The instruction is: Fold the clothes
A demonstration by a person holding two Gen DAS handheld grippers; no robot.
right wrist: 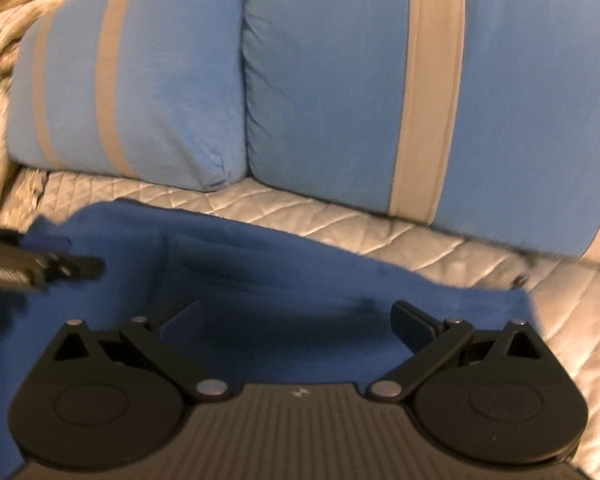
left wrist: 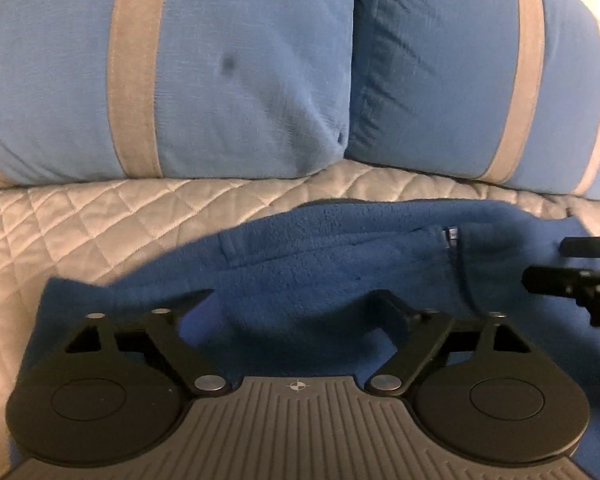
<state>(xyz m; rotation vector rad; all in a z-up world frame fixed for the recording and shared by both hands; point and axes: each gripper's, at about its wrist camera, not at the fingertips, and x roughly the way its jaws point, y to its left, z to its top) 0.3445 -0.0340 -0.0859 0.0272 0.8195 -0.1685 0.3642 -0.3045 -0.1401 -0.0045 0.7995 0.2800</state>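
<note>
On the quilted grey seat cover (left wrist: 80, 220) in front of you lies the dark blue fleece garment (left wrist: 340, 256), spread flat, with its far edge close to the two blue cushions (left wrist: 220, 80) that stand against the back. Each cushion carries grey vertical stripes. A short zipper (left wrist: 452, 236) shows on the fleece toward its right portion in the left wrist view.

Your left gripper (left wrist: 292, 300) sits low over the near edge of the fleece. Its jaws are spread wide, and a bulge of blue cloth lies between them; neither finger presses on it, so nothing is held.

Your right gripper (right wrist: 300, 316) is likewise positioned over the fleece, near its right end, where the cloth meets the bare seat cover. Its jaws are also spread wide, with flat cloth beneath the gap and nothing clamped.

Each gripper appears at the edge of the other's view, so the two tools are side by side above the same garment. The right wrist view is motion-blurred; fine detail there cannot be confirmed.
</note>
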